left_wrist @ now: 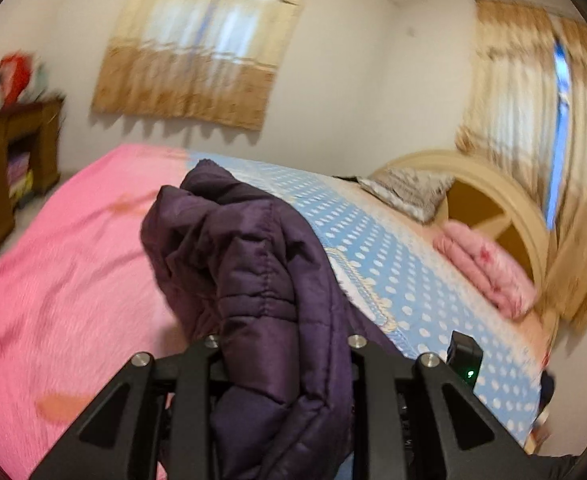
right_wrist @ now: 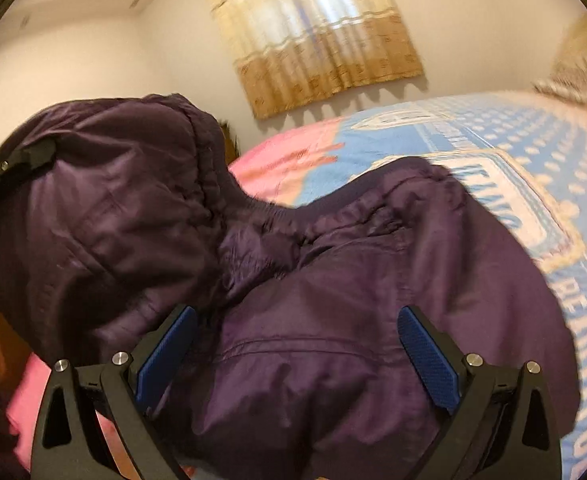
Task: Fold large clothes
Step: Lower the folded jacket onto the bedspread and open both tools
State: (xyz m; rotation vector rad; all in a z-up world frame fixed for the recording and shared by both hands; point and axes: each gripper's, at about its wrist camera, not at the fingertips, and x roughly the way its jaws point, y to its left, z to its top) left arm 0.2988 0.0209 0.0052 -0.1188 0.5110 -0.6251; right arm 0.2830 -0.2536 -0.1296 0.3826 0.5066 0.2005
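A dark purple quilted jacket (left_wrist: 253,264) lies bunched on the bed. My left gripper (left_wrist: 283,364) is shut on a thick fold of it and holds that part raised; the fingertips are buried in the fabric. In the right wrist view the jacket (right_wrist: 325,304) spreads over the bed, with one part lifted at the left, where the left gripper (right_wrist: 9,164) shows. My right gripper (right_wrist: 297,344) is open just above the jacket, its blue pads (right_wrist: 429,364) on either side of a stretch of fabric without pinching it.
The bed has a pink cover (left_wrist: 53,264) on the left and a blue dotted cover (left_wrist: 393,272) on the right. A grey pillow (left_wrist: 409,192) and a folded pink blanket (left_wrist: 489,272) lie by the cream headboard (left_wrist: 493,184). A wooden cabinet (left_wrist: 9,160) stands at left.
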